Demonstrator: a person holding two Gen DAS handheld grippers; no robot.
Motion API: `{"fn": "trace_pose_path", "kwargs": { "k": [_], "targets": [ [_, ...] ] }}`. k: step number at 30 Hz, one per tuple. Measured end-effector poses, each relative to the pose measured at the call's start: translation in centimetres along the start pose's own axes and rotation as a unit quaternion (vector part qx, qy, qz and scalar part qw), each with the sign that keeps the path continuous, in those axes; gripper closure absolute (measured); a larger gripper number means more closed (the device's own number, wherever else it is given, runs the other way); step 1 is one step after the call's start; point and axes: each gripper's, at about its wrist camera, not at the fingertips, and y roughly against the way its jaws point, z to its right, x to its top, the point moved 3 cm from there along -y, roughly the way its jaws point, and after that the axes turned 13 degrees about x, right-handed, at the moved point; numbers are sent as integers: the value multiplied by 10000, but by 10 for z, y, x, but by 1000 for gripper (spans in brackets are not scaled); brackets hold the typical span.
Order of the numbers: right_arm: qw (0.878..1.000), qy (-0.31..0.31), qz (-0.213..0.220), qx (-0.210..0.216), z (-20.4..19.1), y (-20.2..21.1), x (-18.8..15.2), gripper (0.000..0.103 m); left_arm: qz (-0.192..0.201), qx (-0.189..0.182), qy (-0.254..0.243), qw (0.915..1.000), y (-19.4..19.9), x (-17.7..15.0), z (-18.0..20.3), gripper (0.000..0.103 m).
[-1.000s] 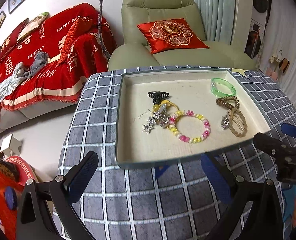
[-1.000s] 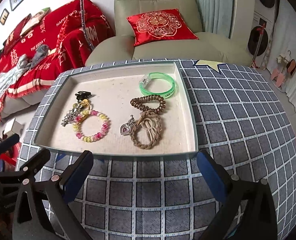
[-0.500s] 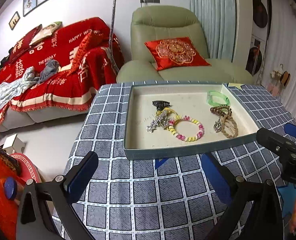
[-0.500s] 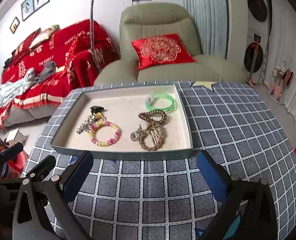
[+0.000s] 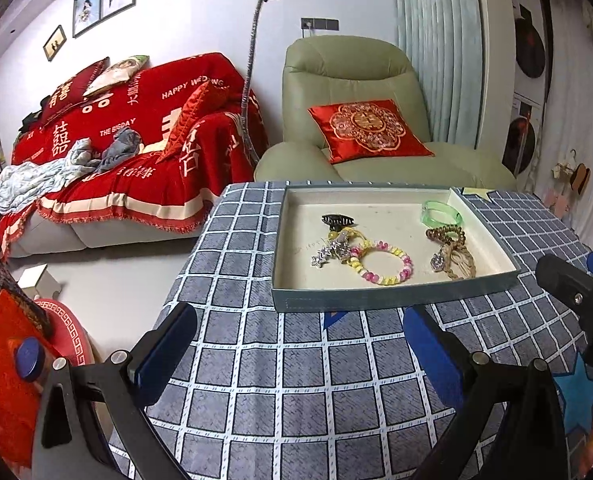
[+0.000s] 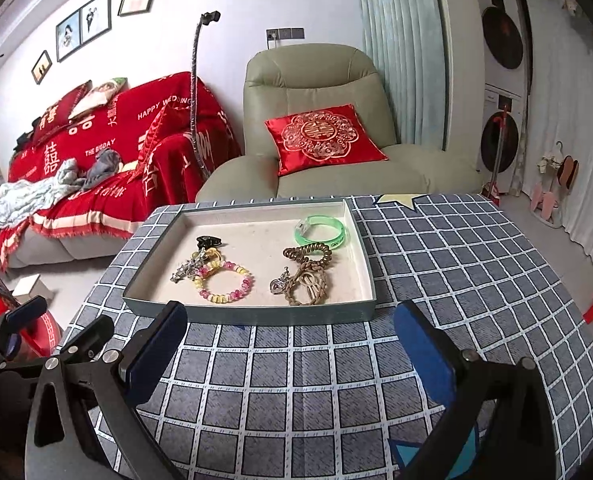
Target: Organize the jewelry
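A shallow grey tray (image 5: 392,303) (image 6: 252,315) sits on the checked table. In it lie a black hair claw (image 5: 338,221) (image 6: 209,241), a silver star charm (image 5: 330,250) (image 6: 186,270), a pink-yellow bead bracelet (image 5: 384,268) (image 6: 226,282), a green bangle (image 5: 442,212) (image 6: 320,231), a brown coil hair tie (image 5: 446,234) (image 6: 308,254) and a tan cord bracelet with a silver heart (image 5: 458,262) (image 6: 306,284). My left gripper (image 5: 300,354) and right gripper (image 6: 290,350) are open and empty, in front of the tray's near wall.
A blue-grey checked tablecloth (image 5: 296,380) (image 6: 436,264) covers the table. Behind it stand a green armchair with a red cushion (image 5: 370,128) and a red-covered sofa (image 5: 128,140). The right gripper's body (image 5: 576,300) shows at the left view's right edge.
Both grippers have pulled back and up from the tray, which now looks smaller and farther. The jewelry has not moved. Both grippers stay open.
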Motion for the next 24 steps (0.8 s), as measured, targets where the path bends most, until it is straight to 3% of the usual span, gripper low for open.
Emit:
{"fn": "trace_pose_path", "kwargs": {
  "k": [7, 24],
  "targets": [
    [10000, 17, 28, -75, -1, 6, -4, 0, 192, 31, -5, 9998, 10, 1, -4, 0],
    [9998, 169, 32, -141, -5, 10, -5, 0, 162, 61, -32, 9998, 11, 0, -3, 0]
  ]
}}
